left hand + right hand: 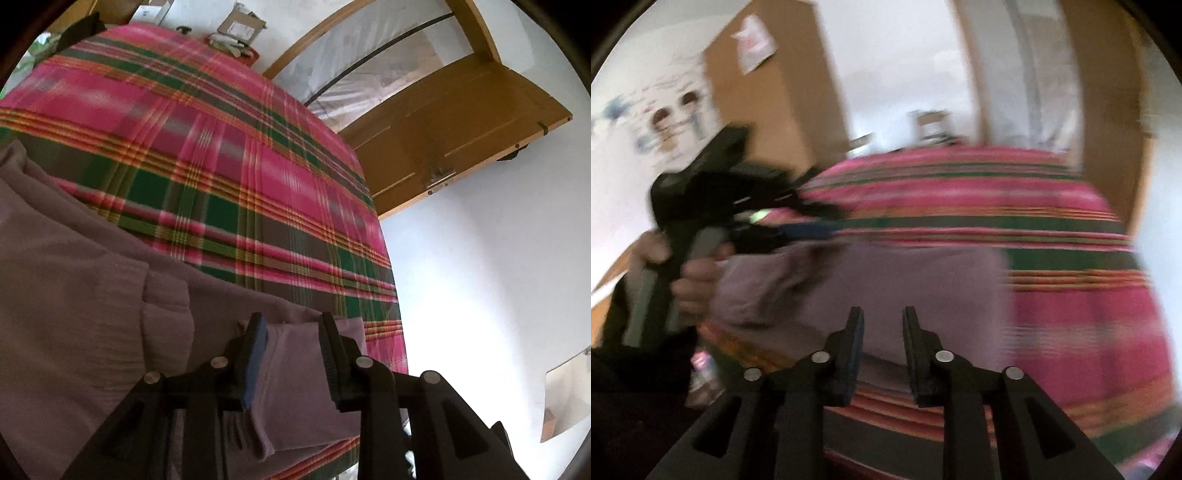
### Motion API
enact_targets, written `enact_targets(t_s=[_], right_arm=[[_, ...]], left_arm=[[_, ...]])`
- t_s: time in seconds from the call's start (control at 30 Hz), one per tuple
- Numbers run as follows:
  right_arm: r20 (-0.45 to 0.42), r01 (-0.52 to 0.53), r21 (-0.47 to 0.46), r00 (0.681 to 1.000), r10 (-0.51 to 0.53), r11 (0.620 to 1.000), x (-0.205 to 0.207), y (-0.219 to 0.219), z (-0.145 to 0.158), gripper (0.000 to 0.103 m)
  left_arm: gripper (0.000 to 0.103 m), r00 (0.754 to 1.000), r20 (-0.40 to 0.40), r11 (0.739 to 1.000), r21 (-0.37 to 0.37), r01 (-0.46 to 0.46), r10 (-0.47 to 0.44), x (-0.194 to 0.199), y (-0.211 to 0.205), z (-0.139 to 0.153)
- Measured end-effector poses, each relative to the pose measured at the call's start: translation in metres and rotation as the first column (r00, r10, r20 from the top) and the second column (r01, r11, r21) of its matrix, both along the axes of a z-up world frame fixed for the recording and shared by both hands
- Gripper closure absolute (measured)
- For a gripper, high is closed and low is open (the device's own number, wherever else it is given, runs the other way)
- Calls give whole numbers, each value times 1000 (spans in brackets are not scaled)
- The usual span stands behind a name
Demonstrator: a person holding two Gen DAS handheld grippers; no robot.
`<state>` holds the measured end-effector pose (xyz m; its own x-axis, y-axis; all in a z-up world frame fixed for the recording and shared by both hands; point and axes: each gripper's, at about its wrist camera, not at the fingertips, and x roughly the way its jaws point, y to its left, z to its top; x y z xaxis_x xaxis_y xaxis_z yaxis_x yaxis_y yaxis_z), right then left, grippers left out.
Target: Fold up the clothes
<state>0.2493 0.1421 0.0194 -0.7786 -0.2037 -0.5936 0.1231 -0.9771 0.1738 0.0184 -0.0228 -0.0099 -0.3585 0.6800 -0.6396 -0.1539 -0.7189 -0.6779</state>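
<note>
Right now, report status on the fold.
Left gripper open, mauve cloth garment between jaws. Right gripper open, empty. Garment on pink-green plaid bedspread. Nothing obstructing.

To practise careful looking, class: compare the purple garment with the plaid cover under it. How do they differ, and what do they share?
1. The purple garment is one plain colour; the plaid cover has pink, green and yellow stripes.
2. The garment is rumpled and folded over itself; the cover lies spread flat.
3. The garment lies on top, covering only part of the cover.
Both are soft cloth.
</note>
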Motion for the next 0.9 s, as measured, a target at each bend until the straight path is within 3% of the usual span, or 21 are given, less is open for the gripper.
enact_targets(t_s=[0.03,0.2,0.33,0.47,0.6,0.7,0.9], right_arm=[[9,41,20,999,-42,999,4,10,-2,62],[71,151,50,986,-154,987,16,35,-24,62],[79,138,26,987,-140,990,11,29,-37,62],[83,113,148,989,-126,983,-1,8,-48,62],[70,119,187,988,-134,975,-10,-5,-54,62],[47,126,246,989,-142,961,-17,-17,-56,34],[41,184,274,978,-203,944,-34,-23,-60,33]], left_arm=[[73,1000,-4,1000,-2,14,-14,1,4,1],[73,991,39,992,3,126,-126,7,25,-9],[73,984,78,987,-13,160,-159,11,35,-21],[73,978,94,982,-18,186,-184,15,42,-28],[73,974,107,979,-18,202,-199,17,44,-34],[73,973,123,980,-12,199,-196,16,43,-38],[73,972,126,980,-6,198,-196,18,41,-41]])
